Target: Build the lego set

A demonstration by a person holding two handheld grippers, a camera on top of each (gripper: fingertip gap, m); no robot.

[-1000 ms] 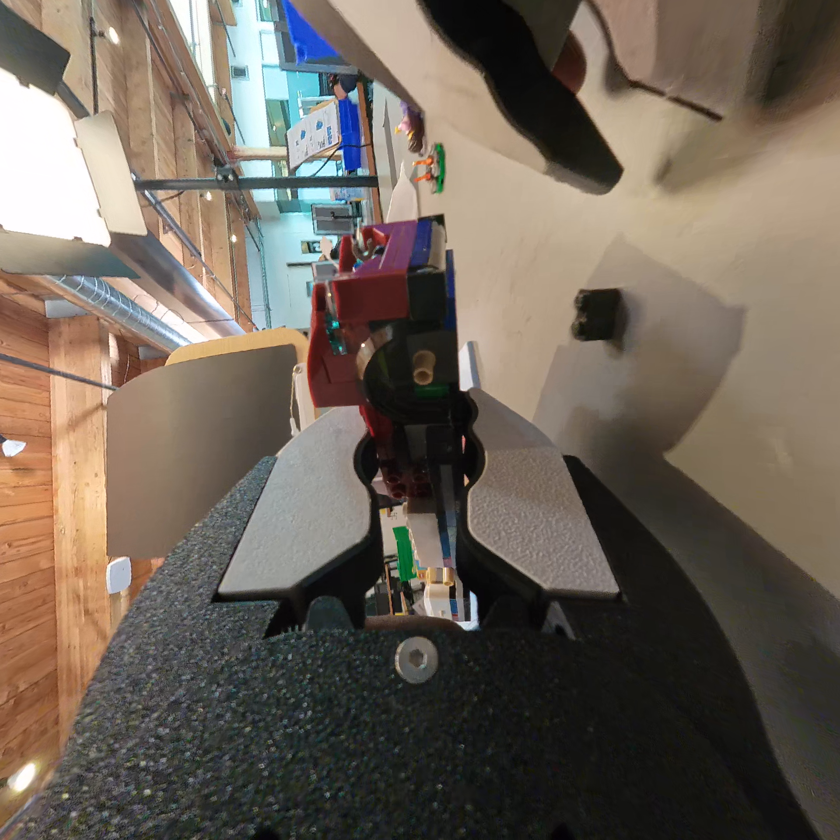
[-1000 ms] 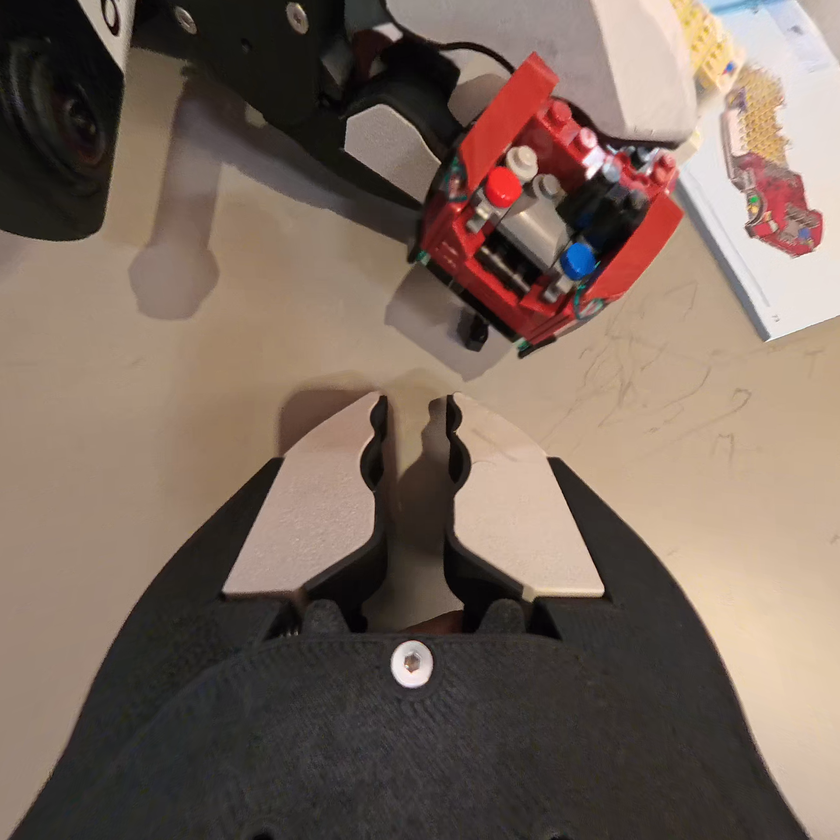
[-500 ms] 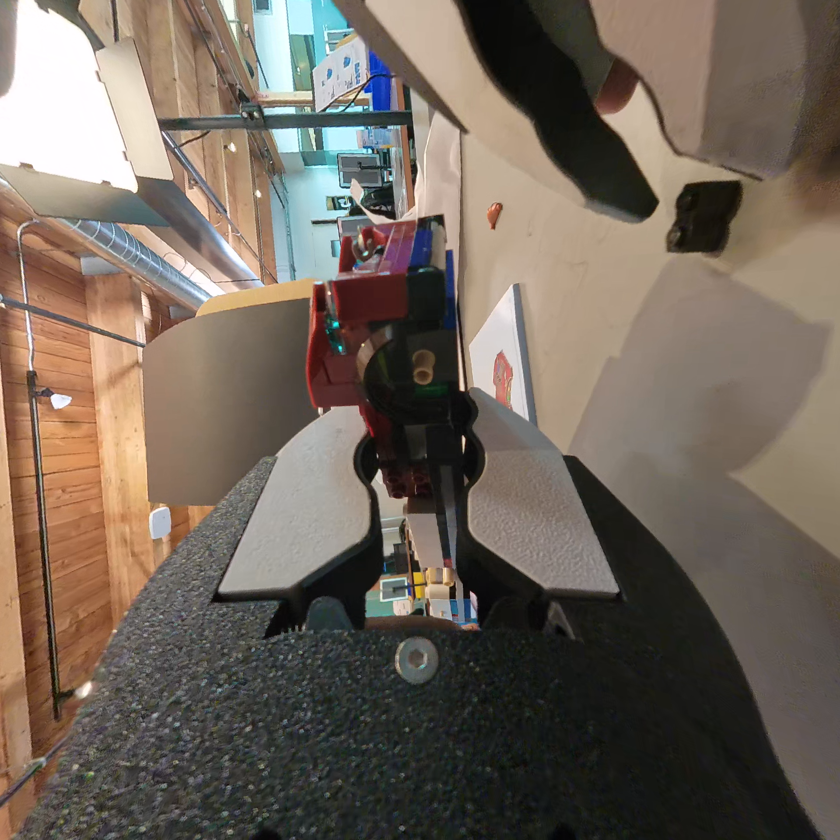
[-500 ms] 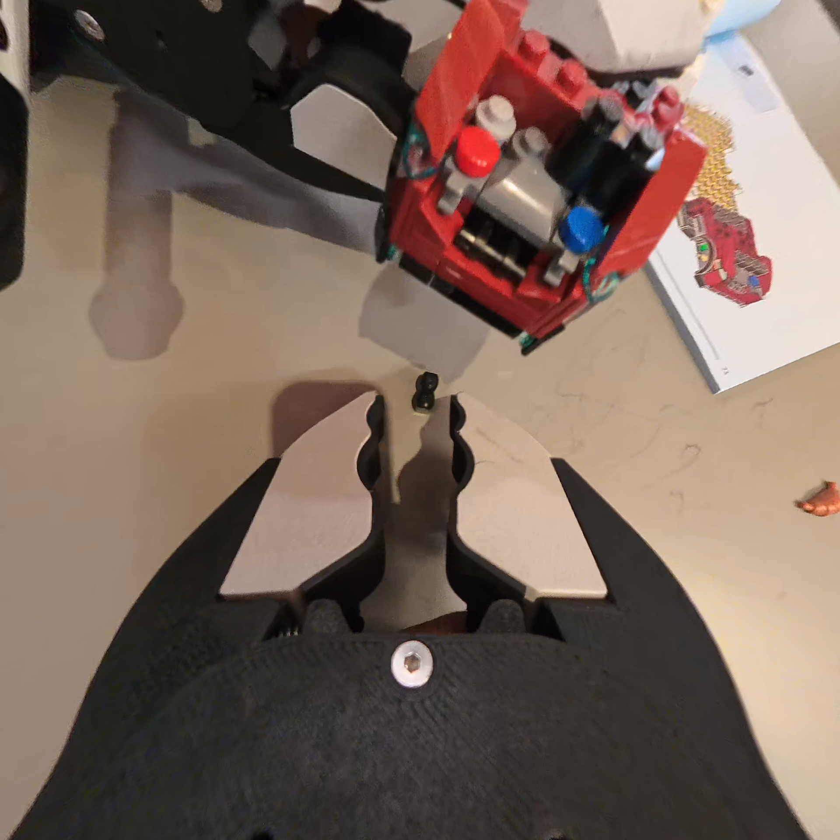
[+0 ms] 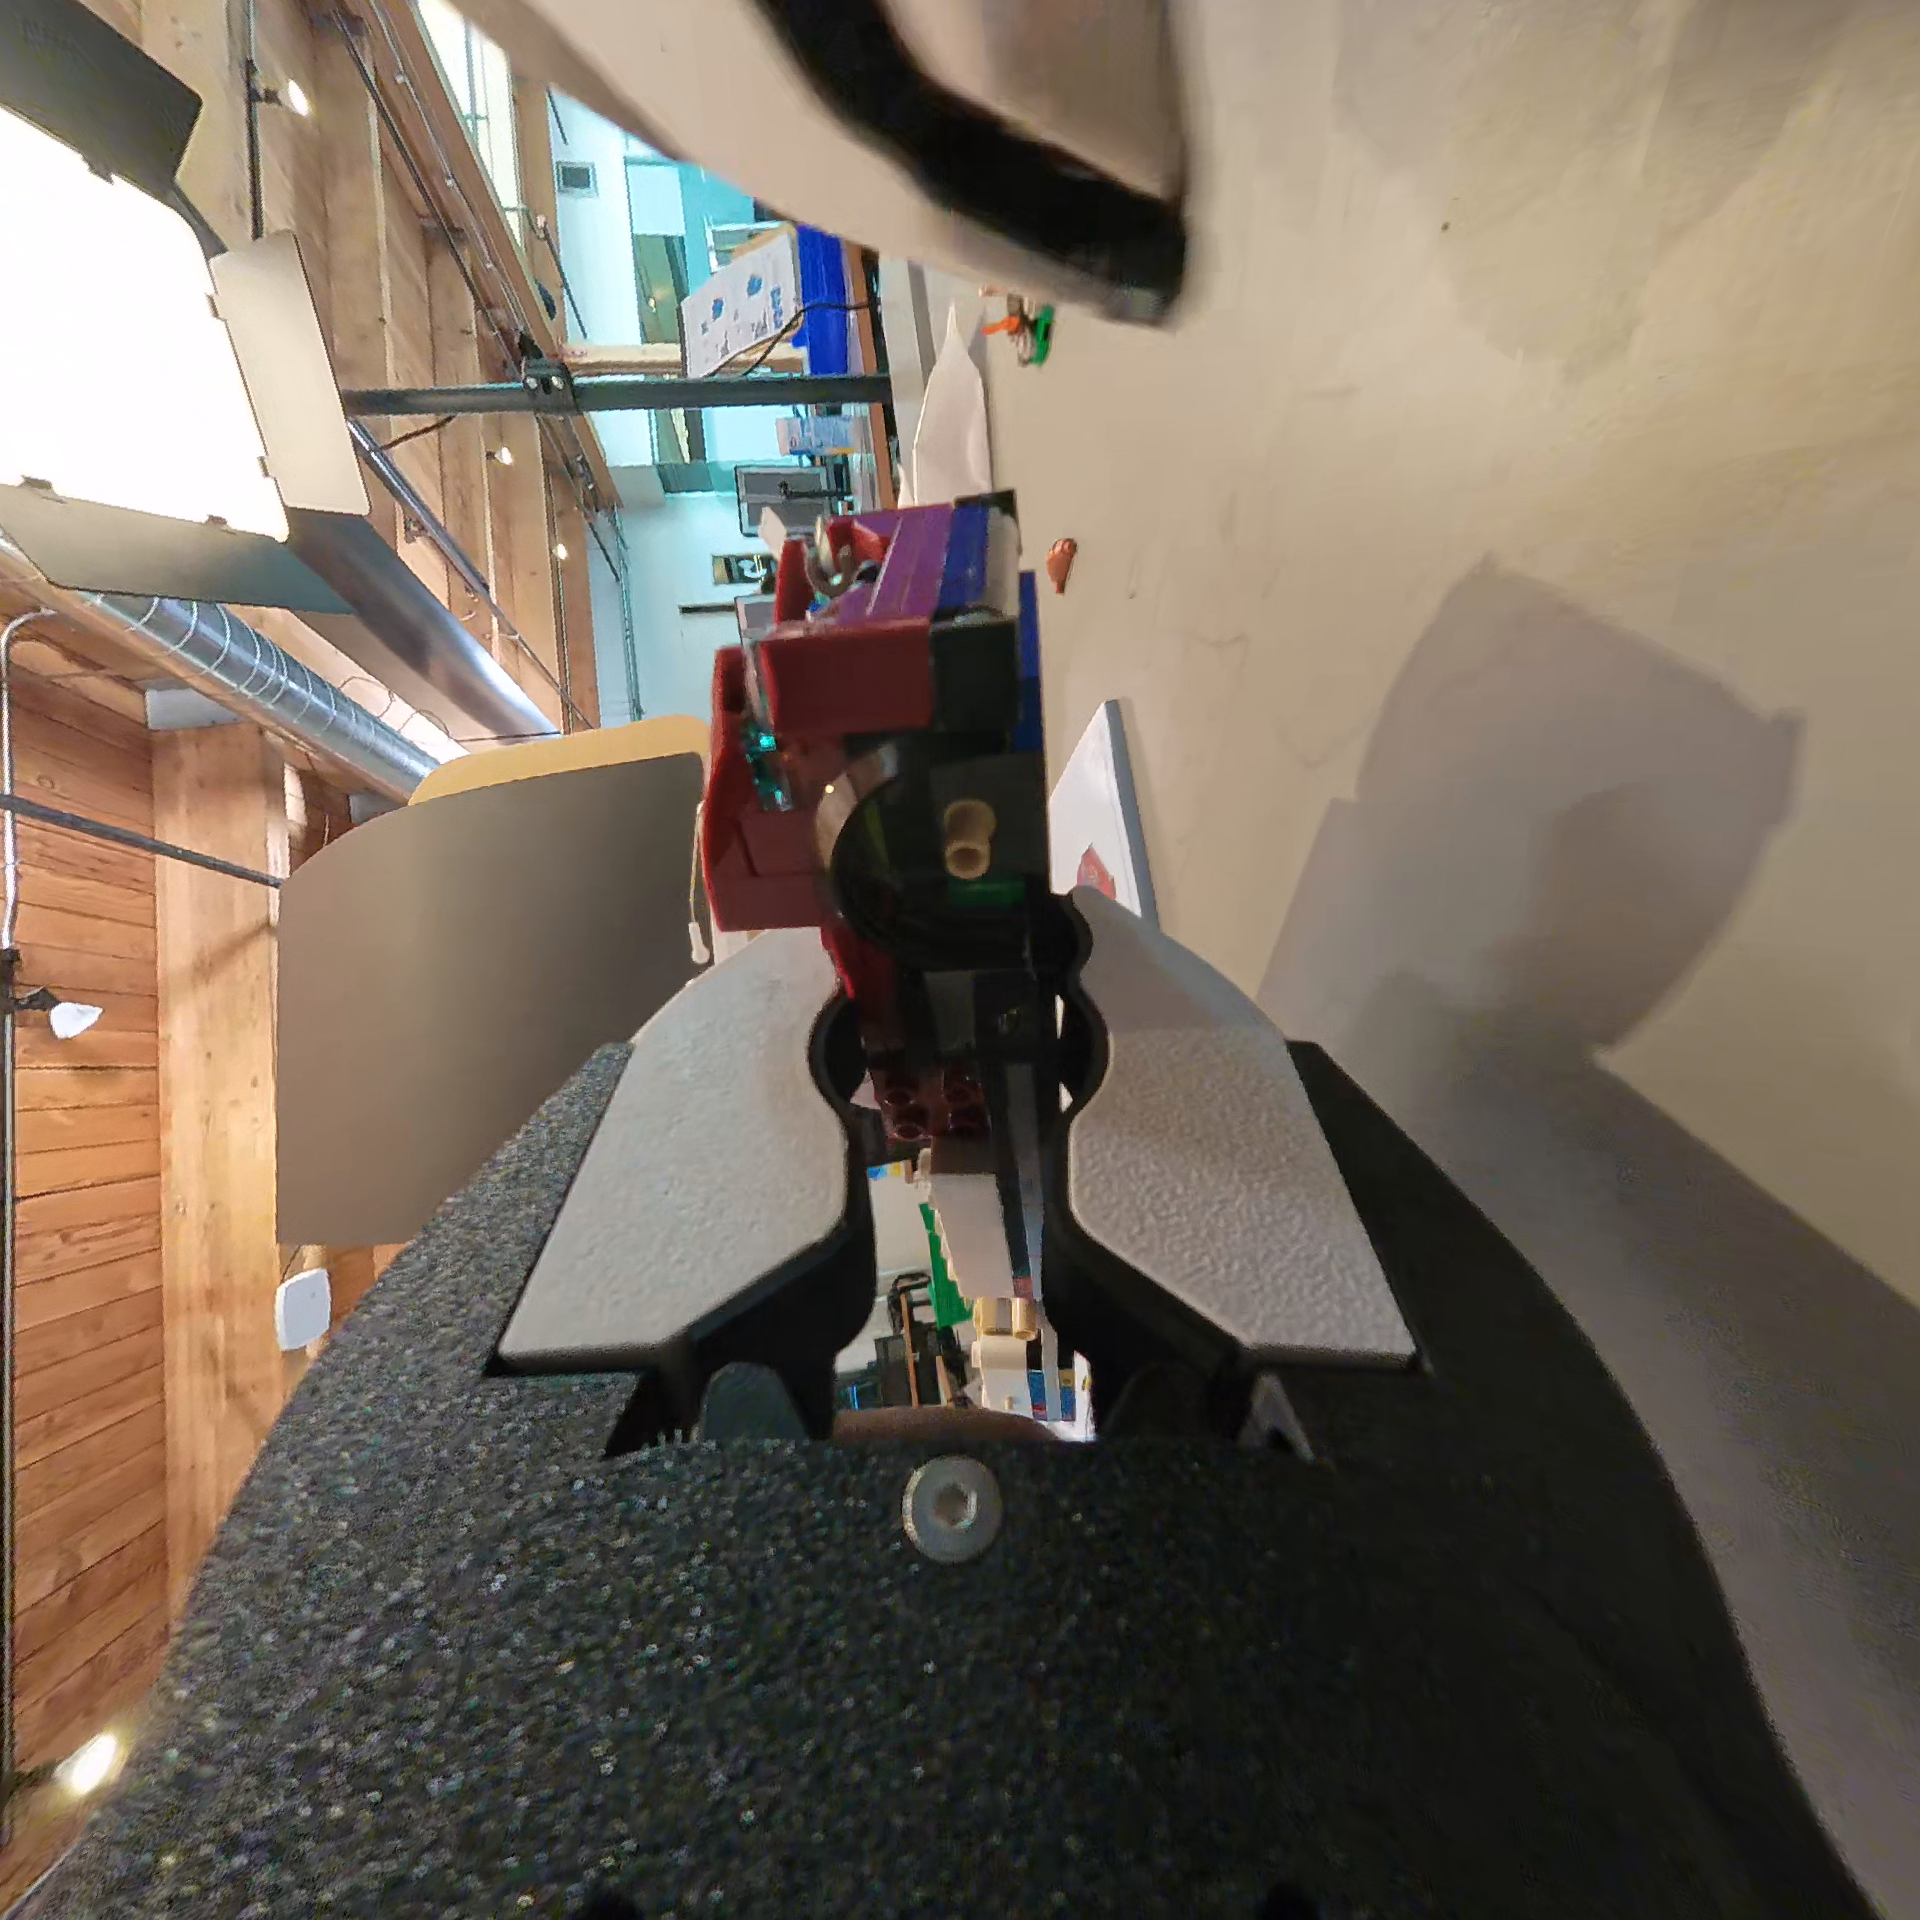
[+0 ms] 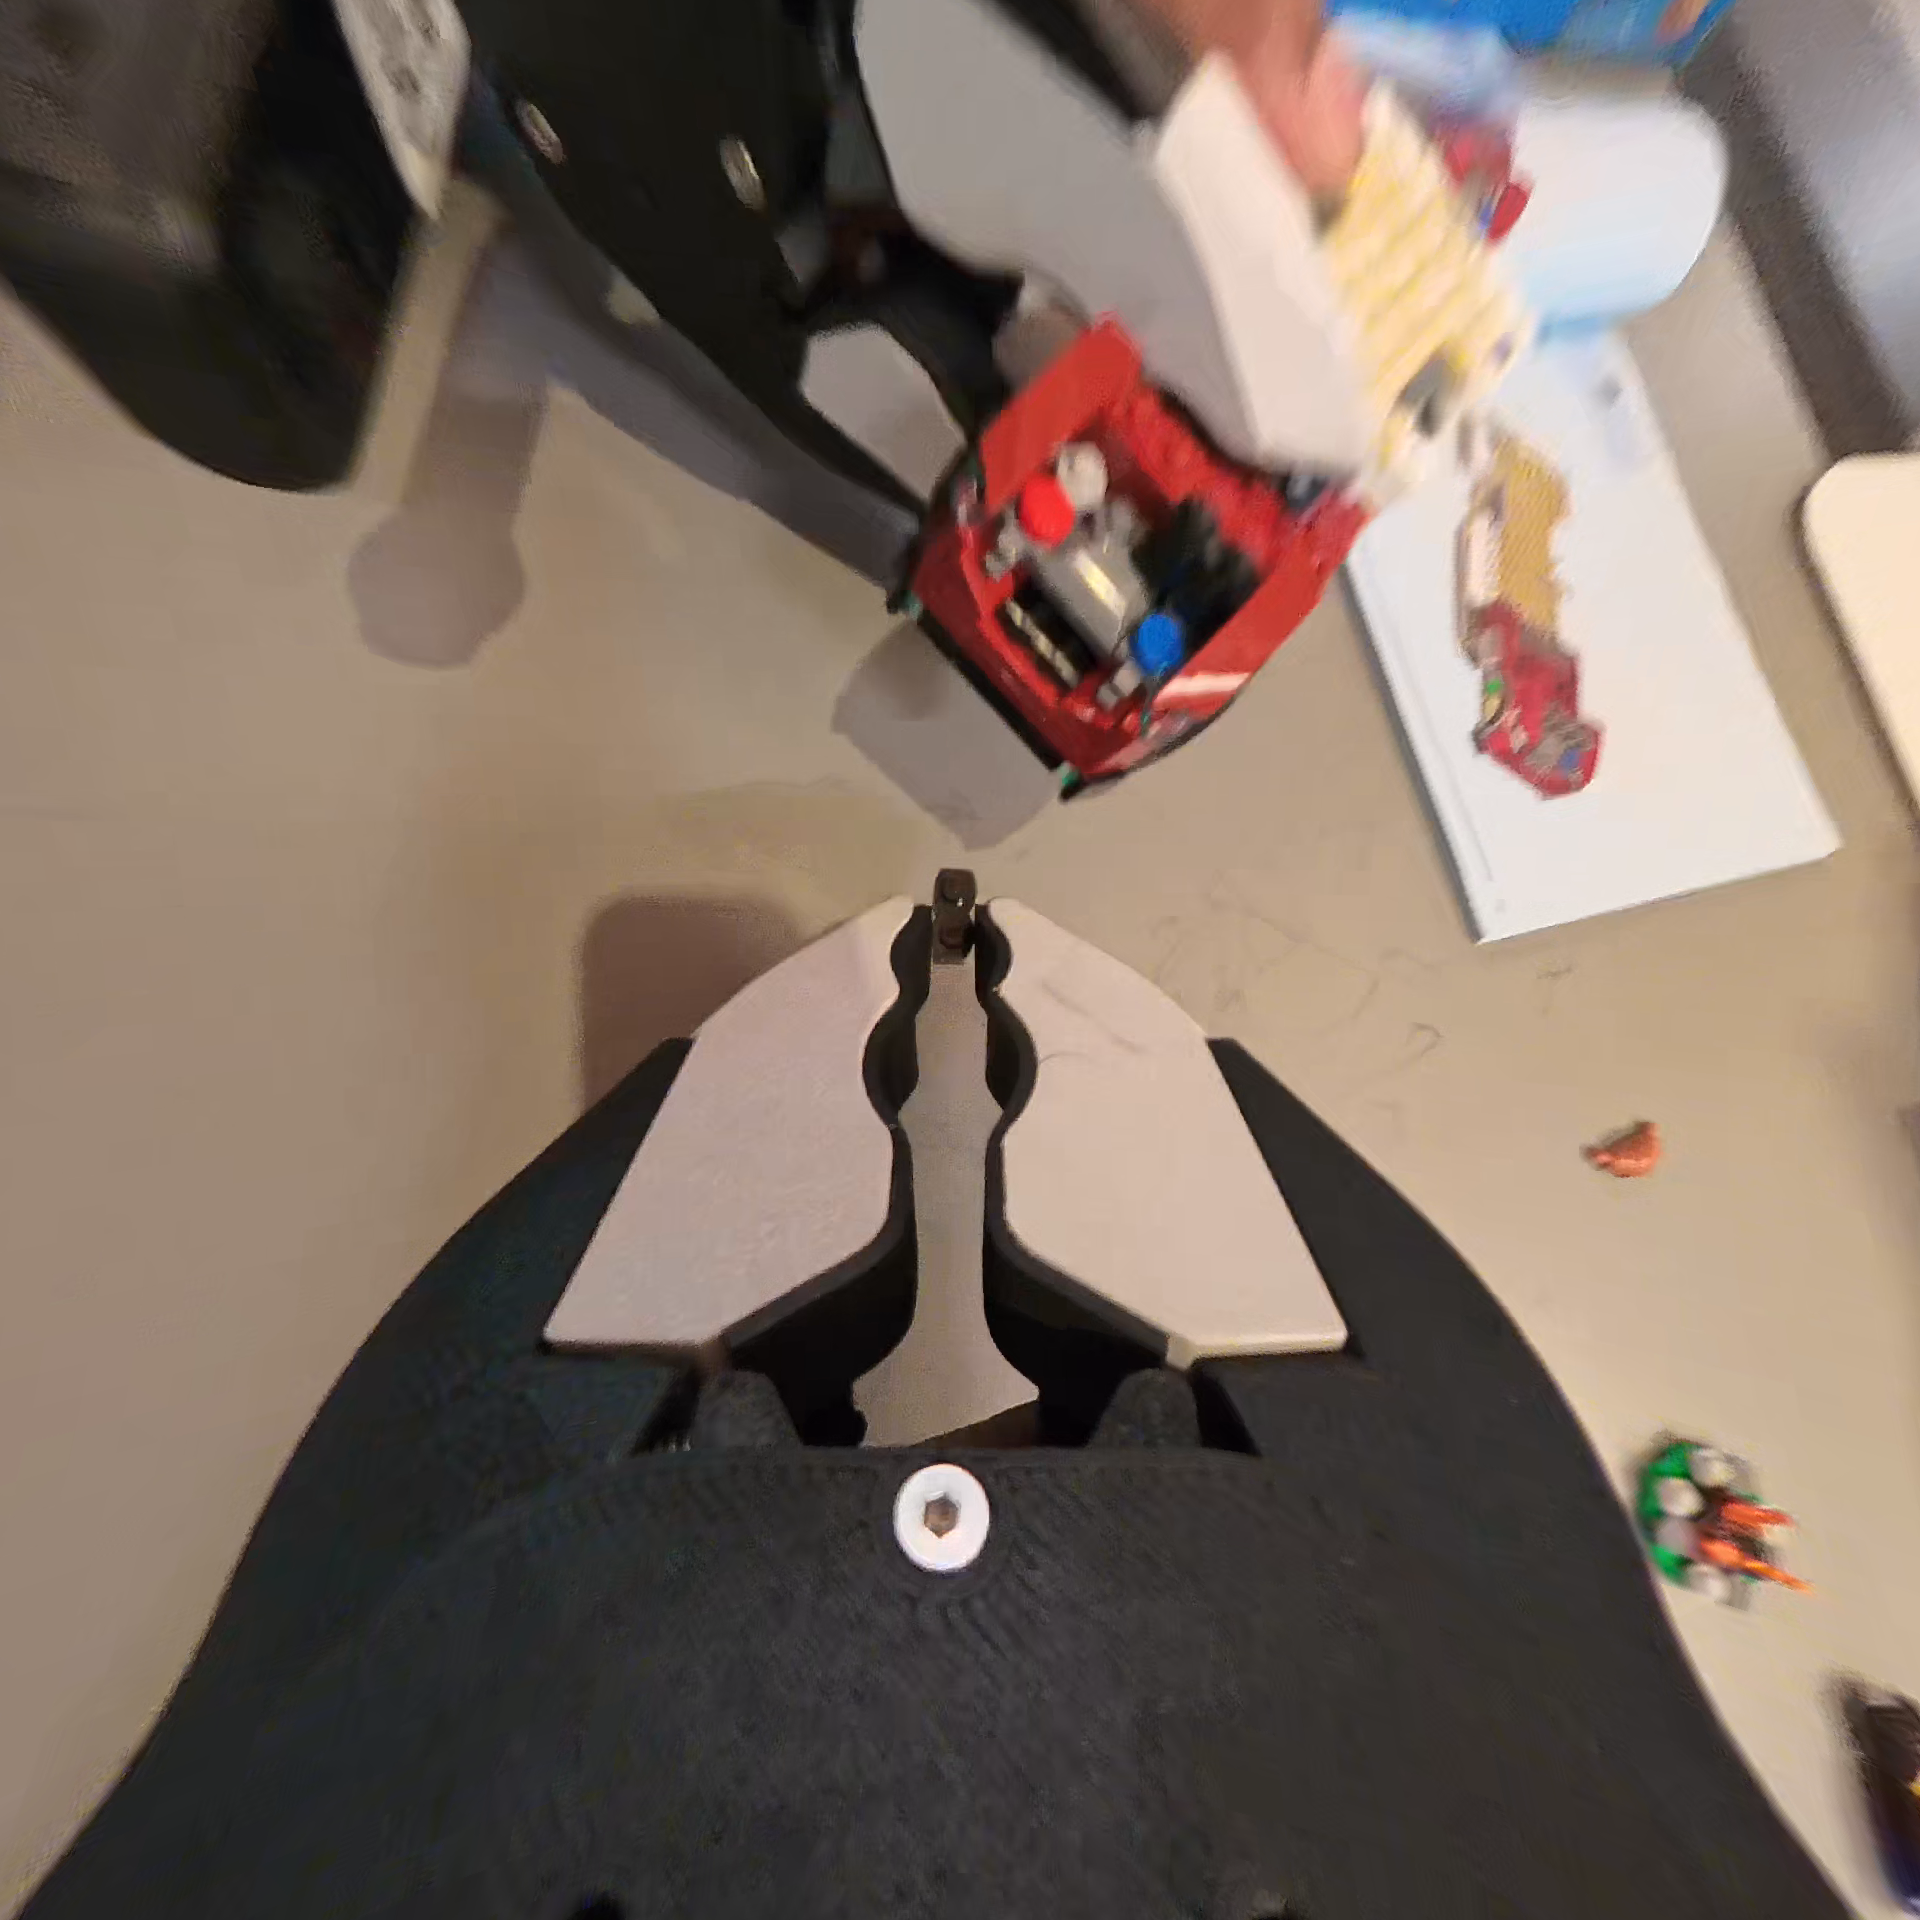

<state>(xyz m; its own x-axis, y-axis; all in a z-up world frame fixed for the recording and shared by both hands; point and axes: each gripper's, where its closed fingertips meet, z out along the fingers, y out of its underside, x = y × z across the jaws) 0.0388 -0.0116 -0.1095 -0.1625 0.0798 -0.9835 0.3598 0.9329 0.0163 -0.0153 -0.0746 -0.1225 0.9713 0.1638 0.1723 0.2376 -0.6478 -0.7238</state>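
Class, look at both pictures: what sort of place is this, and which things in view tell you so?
Probably a workshop or lab: timber walls, an exposed duct and stacked boxes behind a beige table with an instruction booklet and a brick model.

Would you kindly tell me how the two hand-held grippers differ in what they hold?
The left hand-held gripper clamps a big red brick-built model with jaws apart; the right hand-held gripper pinches a tiny black piece with jaws nearly shut. The model is multicoloured; the piece plain. Both are toy bricks.
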